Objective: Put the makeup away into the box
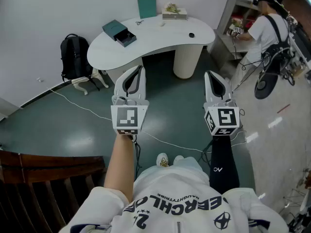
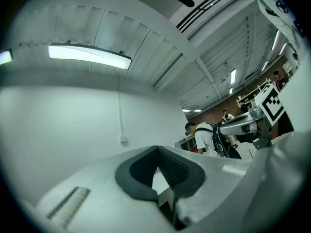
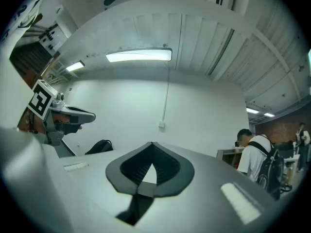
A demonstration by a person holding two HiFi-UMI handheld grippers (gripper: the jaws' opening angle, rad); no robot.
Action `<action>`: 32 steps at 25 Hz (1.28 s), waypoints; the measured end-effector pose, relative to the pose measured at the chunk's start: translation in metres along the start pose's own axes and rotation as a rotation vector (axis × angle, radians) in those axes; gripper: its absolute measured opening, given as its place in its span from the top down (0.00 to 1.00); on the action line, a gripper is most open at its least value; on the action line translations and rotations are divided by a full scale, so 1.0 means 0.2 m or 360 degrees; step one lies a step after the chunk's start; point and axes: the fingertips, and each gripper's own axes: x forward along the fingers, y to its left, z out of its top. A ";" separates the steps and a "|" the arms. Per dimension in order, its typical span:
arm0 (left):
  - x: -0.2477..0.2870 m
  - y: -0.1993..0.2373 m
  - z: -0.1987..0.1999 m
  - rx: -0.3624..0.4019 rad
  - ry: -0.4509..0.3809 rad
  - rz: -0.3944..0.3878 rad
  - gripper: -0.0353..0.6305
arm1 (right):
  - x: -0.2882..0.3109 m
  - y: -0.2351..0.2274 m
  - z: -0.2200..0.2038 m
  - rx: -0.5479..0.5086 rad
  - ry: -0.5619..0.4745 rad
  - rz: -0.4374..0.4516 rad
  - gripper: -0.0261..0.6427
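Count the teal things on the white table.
2: an open teal box near the table's left end and a teal upright panel at its back edge; smaller ones may be hidden.

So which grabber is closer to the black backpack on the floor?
Left. The left gripper is held out on the backpack's side, with bare floor between them. The right gripper is farther across, on the side away from it.

White sweatshirt (image 1: 184, 203) with dark lettering across the chest, and a black sleeve (image 1: 223, 166) with a tiny white logo (image 1: 217, 169) on the right arm. The left gripper (image 1: 133, 79) and right gripper (image 1: 215, 84) are white shells with black-and-white marker cubes (image 1: 129, 118).
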 end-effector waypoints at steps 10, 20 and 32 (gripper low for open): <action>0.03 -0.01 -0.02 -0.0024 0.0012 0.0006 0.94 | 0.02 0.02 -0.02 -0.0005 0.0002 0.0020 0.92; 0.04 0.02 -0.04 -0.0033 0.0011 -0.0005 0.94 | 0.06 0.03 -0.03 -0.0001 0.0008 0.0016 0.92; 0.09 0.04 -0.06 -0.0042 0.0015 -0.0015 0.94 | 0.11 0.04 -0.04 0.0033 -0.0012 0.0030 0.57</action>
